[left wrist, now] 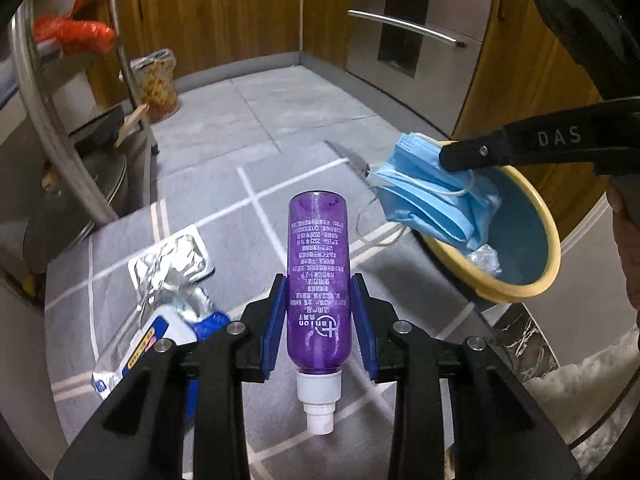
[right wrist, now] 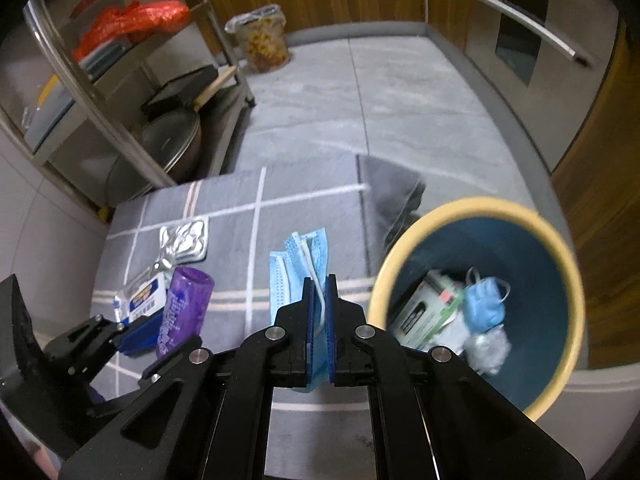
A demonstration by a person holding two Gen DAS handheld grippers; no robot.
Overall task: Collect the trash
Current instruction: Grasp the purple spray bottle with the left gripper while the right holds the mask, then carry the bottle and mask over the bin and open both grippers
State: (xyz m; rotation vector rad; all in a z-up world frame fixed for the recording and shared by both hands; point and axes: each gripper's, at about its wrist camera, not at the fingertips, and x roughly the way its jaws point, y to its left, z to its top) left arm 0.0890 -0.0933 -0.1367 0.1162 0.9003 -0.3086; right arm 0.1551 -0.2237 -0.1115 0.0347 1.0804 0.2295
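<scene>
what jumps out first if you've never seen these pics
The translucent purple plastic spray bottle stands out first, clamped nozzle-down in the left gripper above the grey checked mat. Next is the crumpled blue face mask, pinched in the right gripper beside the yellow-rimmed blue bin, which already holds trash.

Metal rack [right wrist: 120, 92] (pans, perhaps) [right wrist: 168, 140], wooden cabinets [left wrist: 224, 16].

Grey bench [right wrist: 312, 184] with white grid lines, bearing a crumpled foil tray [right wrist: 185, 239] beside a white-and-blue packet [right wrist: 142, 302].
</scene>
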